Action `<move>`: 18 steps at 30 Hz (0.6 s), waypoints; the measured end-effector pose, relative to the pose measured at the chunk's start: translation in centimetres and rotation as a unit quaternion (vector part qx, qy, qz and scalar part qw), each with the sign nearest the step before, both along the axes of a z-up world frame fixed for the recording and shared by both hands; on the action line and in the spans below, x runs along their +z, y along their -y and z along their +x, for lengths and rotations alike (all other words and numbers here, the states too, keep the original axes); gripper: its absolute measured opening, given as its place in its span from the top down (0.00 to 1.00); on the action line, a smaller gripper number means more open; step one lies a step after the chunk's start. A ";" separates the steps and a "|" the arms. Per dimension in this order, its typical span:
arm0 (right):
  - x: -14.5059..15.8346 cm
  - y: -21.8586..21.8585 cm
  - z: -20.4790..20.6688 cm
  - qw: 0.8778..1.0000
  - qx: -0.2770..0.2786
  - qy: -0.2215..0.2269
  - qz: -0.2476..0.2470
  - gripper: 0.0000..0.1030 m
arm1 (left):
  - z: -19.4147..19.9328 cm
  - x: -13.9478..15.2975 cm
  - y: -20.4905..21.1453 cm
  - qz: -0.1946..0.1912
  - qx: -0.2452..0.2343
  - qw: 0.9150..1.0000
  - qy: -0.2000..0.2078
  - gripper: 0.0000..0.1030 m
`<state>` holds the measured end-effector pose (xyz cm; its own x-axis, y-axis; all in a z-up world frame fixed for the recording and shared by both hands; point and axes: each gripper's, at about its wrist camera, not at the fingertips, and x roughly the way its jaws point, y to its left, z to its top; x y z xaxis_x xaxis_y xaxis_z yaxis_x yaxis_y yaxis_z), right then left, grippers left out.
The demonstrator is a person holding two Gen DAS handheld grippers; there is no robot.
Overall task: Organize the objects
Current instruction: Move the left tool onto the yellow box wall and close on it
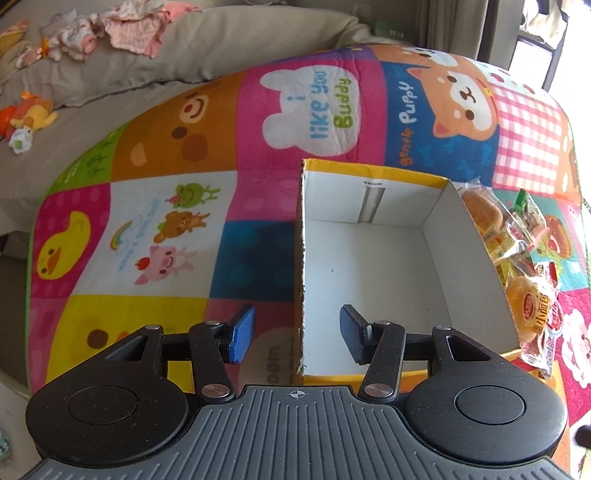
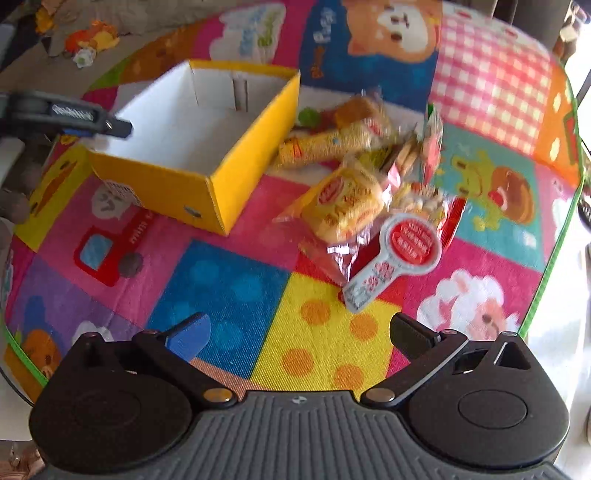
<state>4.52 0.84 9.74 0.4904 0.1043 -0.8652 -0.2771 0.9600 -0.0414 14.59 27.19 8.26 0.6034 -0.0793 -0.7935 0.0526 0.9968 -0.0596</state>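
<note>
An empty yellow cardboard box with a white inside point(image 1: 373, 258) stands on a colourful play mat; it also shows in the right wrist view point(image 2: 192, 125). A pile of wrapped snack packets point(image 2: 365, 173) lies on the mat to the box's right, also seen at the right edge of the left wrist view point(image 1: 517, 251). A red-and-white sealed snack cup point(image 2: 399, 254) lies at the pile's near side. My left gripper point(image 1: 297, 334) is open and empty, its jaws either side of the box's near left wall. My right gripper point(image 2: 299, 332) is open and empty, above the mat just short of the pile.
The play mat point(image 1: 166, 221) lies on a grey bed surface. Stuffed toys point(image 1: 26, 122) and baby clothes point(image 1: 110, 29) lie far left. The left gripper's body point(image 2: 55, 114) shows at the left of the right wrist view, by the box's left wall.
</note>
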 end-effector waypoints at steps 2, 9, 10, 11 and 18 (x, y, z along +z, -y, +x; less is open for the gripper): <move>2.7 -0.1 -0.6 0.998 0.011 0.054 0.007 0.00 | 0.6 -0.6 -0.1 0.001 0.004 1.000 -0.007 0.46; 8.7 1.8 -1.8 0.964 -0.039 0.264 0.007 0.00 | 2.4 -3.5 -0.4 -0.019 0.015 0.999 -0.047 0.46; 9.0 2.5 -1.1 0.965 -0.040 0.261 0.010 0.00 | 2.6 -3.9 -0.5 -0.027 0.017 0.998 -0.051 0.46; 9.2 3.1 -0.5 0.967 -0.040 0.250 0.019 0.00 | 2.7 -4.2 -0.7 -0.031 0.019 0.998 -0.053 0.46; 6.5 6.8 3.5 0.981 -0.086 0.155 0.079 0.00 | 2.8 -4.7 -1.0 -0.035 0.002 0.998 -0.051 0.46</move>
